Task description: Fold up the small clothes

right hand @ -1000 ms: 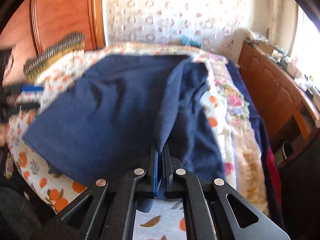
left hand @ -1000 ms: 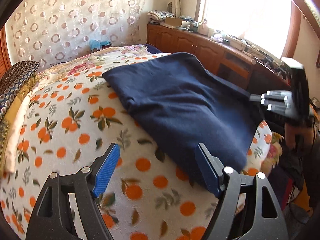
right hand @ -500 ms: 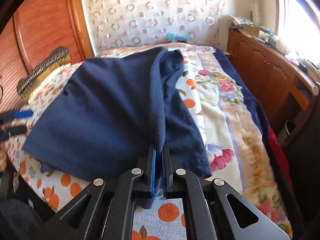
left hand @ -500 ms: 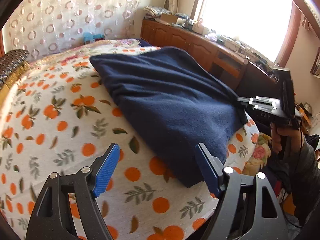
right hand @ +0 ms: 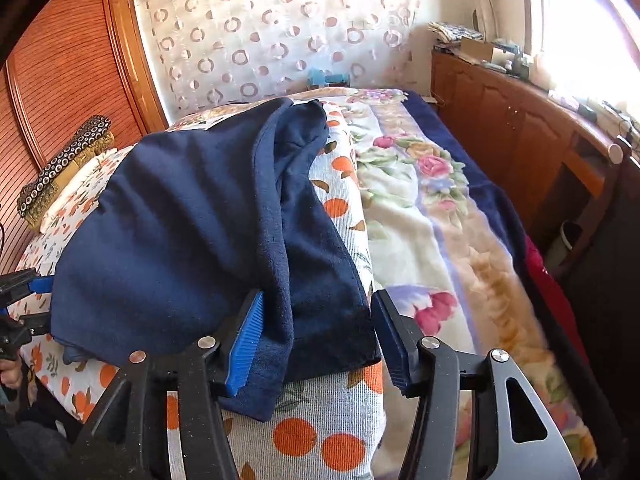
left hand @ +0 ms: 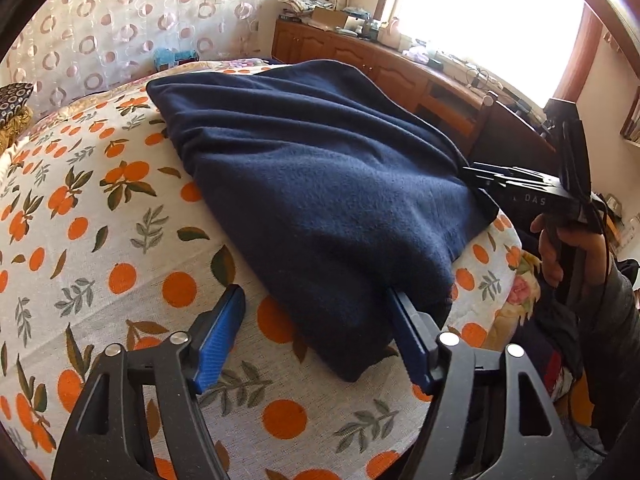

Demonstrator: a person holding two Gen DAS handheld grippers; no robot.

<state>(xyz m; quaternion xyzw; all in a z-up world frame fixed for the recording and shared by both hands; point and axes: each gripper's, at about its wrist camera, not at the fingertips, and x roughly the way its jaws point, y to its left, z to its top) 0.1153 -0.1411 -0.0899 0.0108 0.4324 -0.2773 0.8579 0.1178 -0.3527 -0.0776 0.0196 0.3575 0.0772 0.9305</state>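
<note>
A dark navy fleece garment (left hand: pixel 320 184) lies folded on the orange-print bedsheet (left hand: pixel 100 240); it also shows in the right wrist view (right hand: pixel 192 232). My left gripper (left hand: pixel 316 336) is open, its jaws astride the garment's near corner, the right pad touching the cloth. My right gripper (right hand: pixel 316 340) is open, its jaws astride the garment's near hem, which rests loose between them. The right gripper also shows at the garment's far edge in the left wrist view (left hand: pixel 516 184). The left gripper's fingertips (right hand: pixel 24 300) show at the garment's left side.
A floral blanket (right hand: pixel 440 208) covers the bed's right side. A wooden cabinet (right hand: pixel 520 128) with clutter runs under the window. A patterned pillow (right hand: pixel 64 164) lies by the wooden wardrobe (right hand: pixel 60 72). The bed edge drops off near both grippers.
My right gripper has opened and let go of the garment's hem, which now lies on the bed. My left gripper has moved closer to the garment's corner.
</note>
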